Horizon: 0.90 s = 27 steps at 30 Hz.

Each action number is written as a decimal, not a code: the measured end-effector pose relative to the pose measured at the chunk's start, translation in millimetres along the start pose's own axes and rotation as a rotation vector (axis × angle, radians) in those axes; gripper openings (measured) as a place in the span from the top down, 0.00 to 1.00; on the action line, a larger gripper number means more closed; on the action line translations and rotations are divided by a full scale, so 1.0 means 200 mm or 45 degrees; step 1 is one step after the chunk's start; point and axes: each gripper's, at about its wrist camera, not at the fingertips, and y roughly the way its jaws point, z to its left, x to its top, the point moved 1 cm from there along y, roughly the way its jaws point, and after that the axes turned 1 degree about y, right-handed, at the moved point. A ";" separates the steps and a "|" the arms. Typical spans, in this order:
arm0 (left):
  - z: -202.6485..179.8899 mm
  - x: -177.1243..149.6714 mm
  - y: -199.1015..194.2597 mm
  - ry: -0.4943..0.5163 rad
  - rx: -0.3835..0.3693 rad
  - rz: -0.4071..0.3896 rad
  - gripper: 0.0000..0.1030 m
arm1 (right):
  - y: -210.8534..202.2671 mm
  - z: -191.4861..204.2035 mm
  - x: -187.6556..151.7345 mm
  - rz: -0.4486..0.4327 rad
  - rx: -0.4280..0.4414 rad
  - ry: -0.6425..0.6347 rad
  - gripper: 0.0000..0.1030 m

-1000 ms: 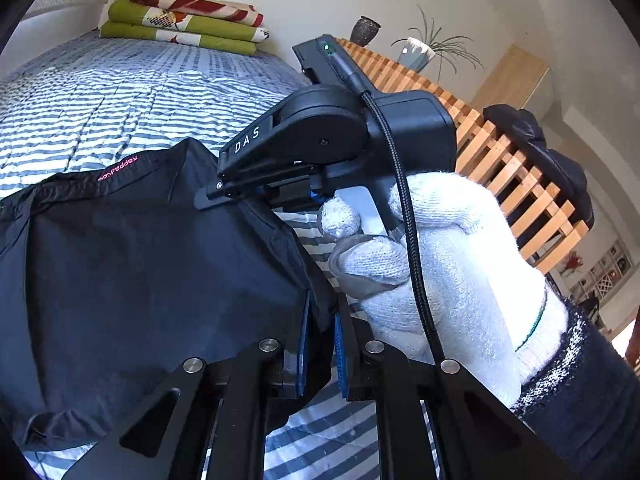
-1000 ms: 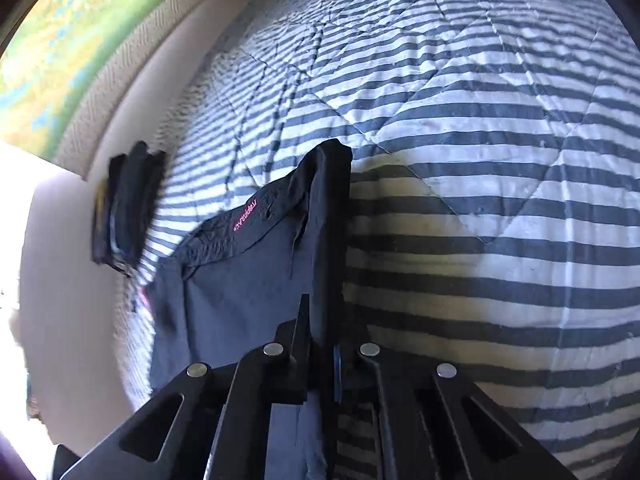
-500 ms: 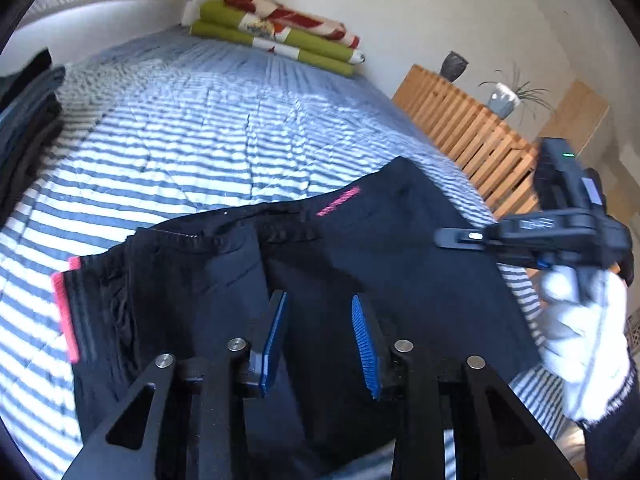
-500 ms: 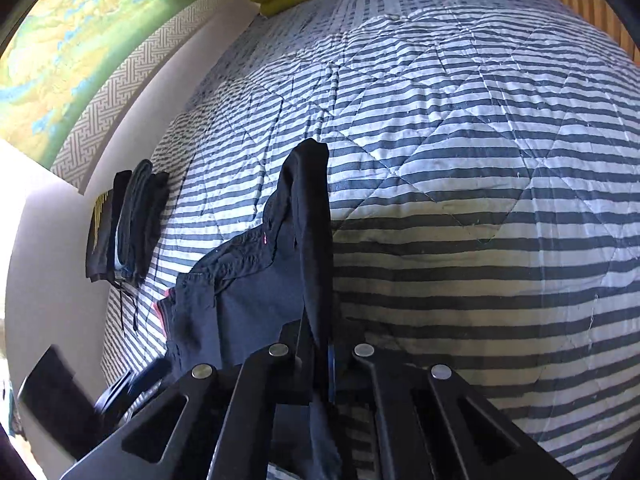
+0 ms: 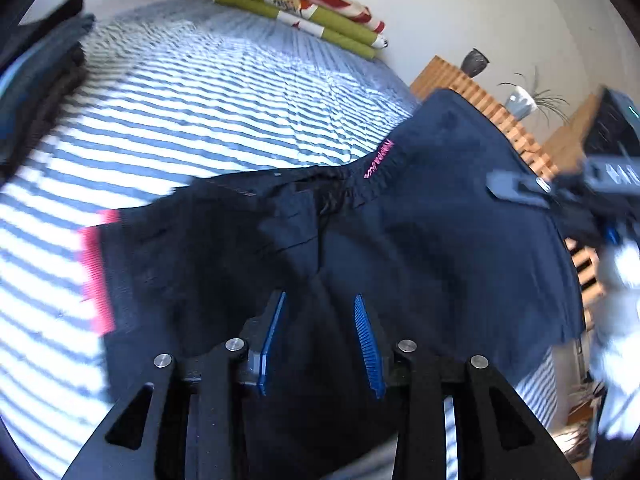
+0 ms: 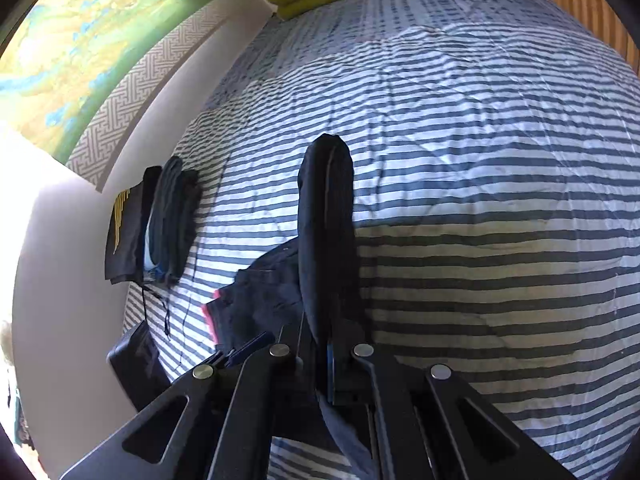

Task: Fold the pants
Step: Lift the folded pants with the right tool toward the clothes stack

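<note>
Dark navy pants [image 5: 420, 240] with a pink logo at the waistband and a pink hem band lie partly spread on the striped bed [image 5: 200, 100]. My left gripper [image 5: 320, 340] hovers over the middle of the cloth. Its jaws are opening, and the blue pads [image 5: 272, 336] stand apart without pressing the fabric seen between them. My right gripper [image 6: 326, 344] is shut on an edge of the pants [image 6: 326, 220] and holds it raised, so the cloth stands up as a dark fold. In the left wrist view the right gripper [image 5: 568, 204] is blurred at the right, held by a white-gloved hand [image 5: 616, 288].
A stack of folded dark clothes [image 6: 168, 224] lies at the bed's left edge by the wall. Folded green and red blankets [image 5: 304, 12] sit at the head of the bed. A slatted wooden frame [image 5: 480, 96] with a vase and a plant runs along the right side.
My left gripper let go of the pants, opened, and swung left over the middle of the cloth. My right gripper rose, lifting the pants' edge higher off the bed.
</note>
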 end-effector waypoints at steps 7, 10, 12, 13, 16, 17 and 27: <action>0.26 -0.12 -0.37 -0.060 -0.050 -0.092 0.61 | 0.24 0.34 -0.08 0.073 -0.120 -0.075 0.97; 0.40 -0.16 -0.46 -0.124 -0.085 -0.144 0.61 | 0.37 0.46 -0.11 0.109 -0.172 -0.076 0.97; 0.46 -0.16 -0.49 -0.156 -0.120 -0.151 0.61 | 0.45 0.53 -0.11 0.126 -0.209 -0.084 0.97; 0.48 -0.17 -0.51 -0.158 -0.141 -0.154 0.61 | 0.48 0.56 -0.11 0.126 -0.227 -0.096 0.97; 0.42 -0.17 -0.50 -0.131 -0.249 -0.160 0.61 | 0.49 0.61 -0.08 0.136 -0.237 -0.092 0.97; 0.38 -0.16 -0.49 -0.116 -0.289 -0.167 0.60 | 0.45 0.60 -0.06 0.125 -0.234 -0.094 0.97; -0.06 -0.14 -0.05 -0.115 -0.506 -0.001 0.62 | 0.08 0.27 0.08 -0.005 -0.212 0.107 0.97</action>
